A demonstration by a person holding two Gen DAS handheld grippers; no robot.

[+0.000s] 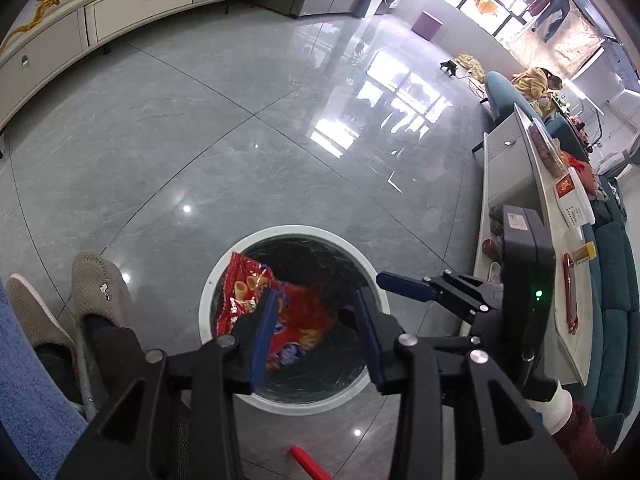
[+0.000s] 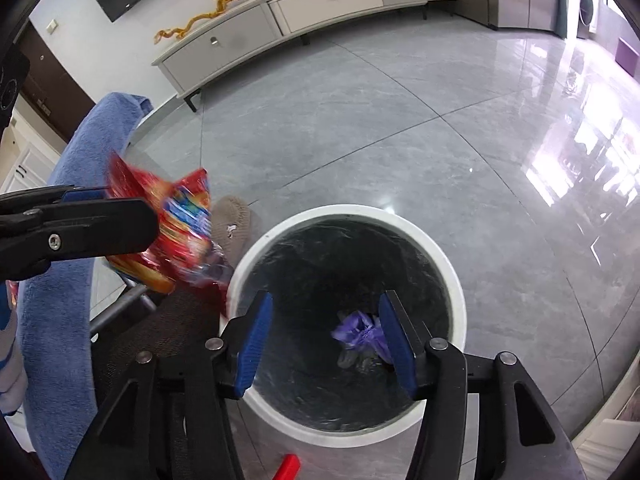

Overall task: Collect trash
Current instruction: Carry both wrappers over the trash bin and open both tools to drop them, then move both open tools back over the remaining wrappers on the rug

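Over the bin, my left gripper (image 1: 316, 334) points steeply down with its blue pads parted. A red snack wrapper (image 1: 276, 312) lies against the inner face of the left pad — the other pad stands clear of it, so nothing is pinched. From the right wrist view the same wrapper (image 2: 172, 224) shows blurred, beside the left gripper's black finger (image 2: 80, 228) and just outside the bin's near-left rim.

My right gripper (image 2: 326, 344) also hangs jaws apart above the bin, gripping nothing. Between its pads, down at the bottom of the bin, I see a crumpled purple bag (image 2: 358, 334) — well below the fingertips, not touching them.

Bin (image 2: 452, 276): round, white rim, black liner, standing on grey glossy tile floor (image 1: 200, 140). A red stick-like object (image 1: 306, 460) lies on the floor near the bin; I cannot tell what it is. Two beige slippers (image 1: 100, 284) sit left of the bin, a blue towel (image 2: 60, 280) draped beside them. Low white cabinet (image 2: 312, 4) runs along the far wall.
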